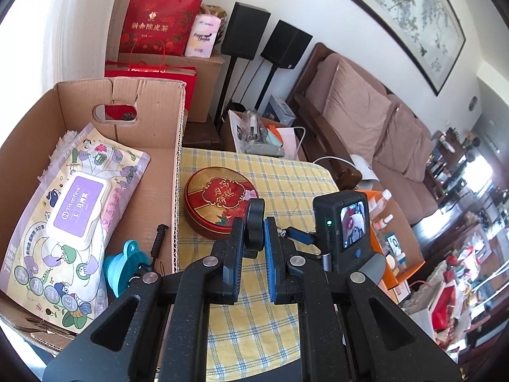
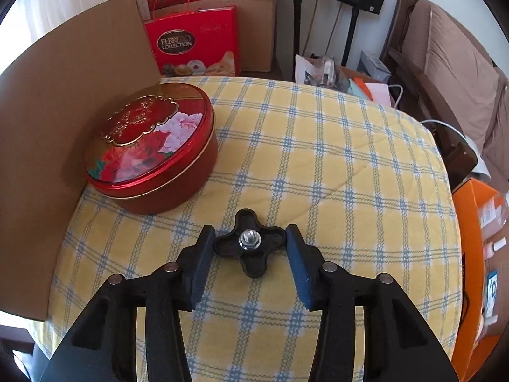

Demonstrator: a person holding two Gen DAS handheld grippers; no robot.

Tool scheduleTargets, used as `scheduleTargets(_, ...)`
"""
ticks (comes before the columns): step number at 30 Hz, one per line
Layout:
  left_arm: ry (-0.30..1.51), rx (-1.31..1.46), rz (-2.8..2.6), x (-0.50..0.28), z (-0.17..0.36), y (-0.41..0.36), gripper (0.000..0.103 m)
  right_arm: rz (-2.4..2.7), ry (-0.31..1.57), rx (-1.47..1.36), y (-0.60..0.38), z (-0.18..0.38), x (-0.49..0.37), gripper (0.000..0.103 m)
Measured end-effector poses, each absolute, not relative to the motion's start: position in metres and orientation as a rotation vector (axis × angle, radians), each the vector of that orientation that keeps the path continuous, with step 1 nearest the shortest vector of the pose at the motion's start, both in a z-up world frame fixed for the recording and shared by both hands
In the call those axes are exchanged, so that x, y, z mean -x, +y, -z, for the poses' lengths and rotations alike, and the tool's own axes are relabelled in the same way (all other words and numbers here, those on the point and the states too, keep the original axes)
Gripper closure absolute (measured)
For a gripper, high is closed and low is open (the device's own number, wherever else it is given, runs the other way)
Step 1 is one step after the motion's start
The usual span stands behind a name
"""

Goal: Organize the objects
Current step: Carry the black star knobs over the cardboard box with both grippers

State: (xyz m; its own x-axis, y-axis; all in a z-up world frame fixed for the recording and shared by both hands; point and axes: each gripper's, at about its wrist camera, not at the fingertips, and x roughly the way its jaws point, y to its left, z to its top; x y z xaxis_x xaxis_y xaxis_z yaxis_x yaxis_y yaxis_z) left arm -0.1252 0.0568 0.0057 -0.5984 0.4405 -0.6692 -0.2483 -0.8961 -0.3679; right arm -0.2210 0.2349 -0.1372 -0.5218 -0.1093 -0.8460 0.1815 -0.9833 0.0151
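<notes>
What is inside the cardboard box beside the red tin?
In the cardboard box lie a wet wipes pack, a blue silicone funnel and a black cord. A white fluffy item shows behind the pack; anything beneath the pack is covered.

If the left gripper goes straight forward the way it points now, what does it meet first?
Probably the round red tin, directly beyond the black knob held in the left gripper; depth is unclear.

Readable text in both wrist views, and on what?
"Titanfine": purple lid of the wet-wipes pack in the cardboard box.
"FERRERO COLLECTION": red gift box.
"新会陈皮茶": red paper bag.
"Eagle Health": white-pink pack.
Round red tin: lid characters too ornate to read.
</notes>
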Motion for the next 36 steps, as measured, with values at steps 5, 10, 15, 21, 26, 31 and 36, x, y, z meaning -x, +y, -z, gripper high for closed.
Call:
scheduleTargets(5, -0.341, 1.125, -2.483, 0.124, -0.007, 0.052, 0.091, 2.608, 0.069, -1.42, 0.243, 0.127, 0.217, 0.057)
scheduleTargets(10, -0.345, 1.113, -2.497, 0.122, -0.013, 0.046, 0.091, 2.621, 0.039, -1.364, 0.248, 0.099, 0.209, 0.057)
scheduleTargets(15, -0.36, 1.098, -2.508, 0.12, -0.019, 0.038, 0.091, 2.62, 0.057, -1.29, 0.24, 0.066, 0.197, 0.057)
scheduleTargets(21, -0.388, 1.09, -2.527, 0.117, -0.024, 0.022, 0.091, 2.582, 0.08, -1.181, 0.214, 0.023, 0.18, 0.057)
scheduleTargets(26, -0.416, 1.09, -2.555, 0.114, -0.026, 0.005, 0.091, 2.541, 0.123, -1.106, 0.189, -0.002, 0.169, 0.057)
scheduleTargets(31, -0.429, 1.097, -2.589, 0.113, -0.025, -0.013, 0.091, 2.488, 0.141, -1.052, 0.161, -0.019, 0.162, 0.057)
scheduleTargets(36, -0.446, 1.136, -2.614, 0.115, -0.016, -0.031, 0.091, 2.438, 0.165, -1.019, 0.133, -0.027, 0.158, 0.057)
